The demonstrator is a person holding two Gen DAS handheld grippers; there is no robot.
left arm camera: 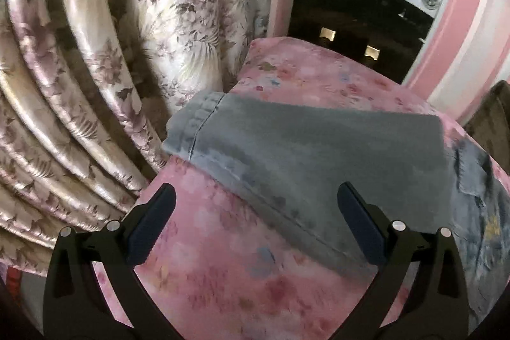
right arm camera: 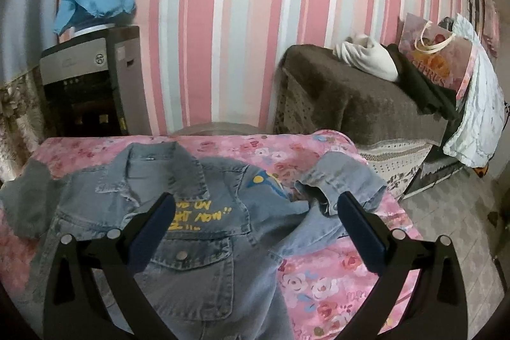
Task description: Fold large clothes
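Observation:
A blue denim jacket (right arm camera: 197,231) with yellow lettering lies spread face up on a pink floral cloth (right arm camera: 334,282), collar toward the wall. Its right sleeve (right arm camera: 338,180) is bunched and folded back near the cloth's right edge. In the left wrist view the other sleeve (left arm camera: 302,155) lies flat across the pink cloth (left arm camera: 223,270), its cuff (left arm camera: 197,120) at the cloth's edge. My left gripper (left arm camera: 255,225) is open and empty, just above the sleeve's near edge. My right gripper (right arm camera: 255,225) is open and empty, above the jacket's chest.
A floral curtain (left arm camera: 111,53) hangs close on the left. A water dispenser (right arm camera: 86,78) with a blue cloth on top stands by the striped wall. A brown-covered sofa (right arm camera: 357,104) with clothes and a bag lies to the right, with tiled floor (right arm camera: 462,228) beside it.

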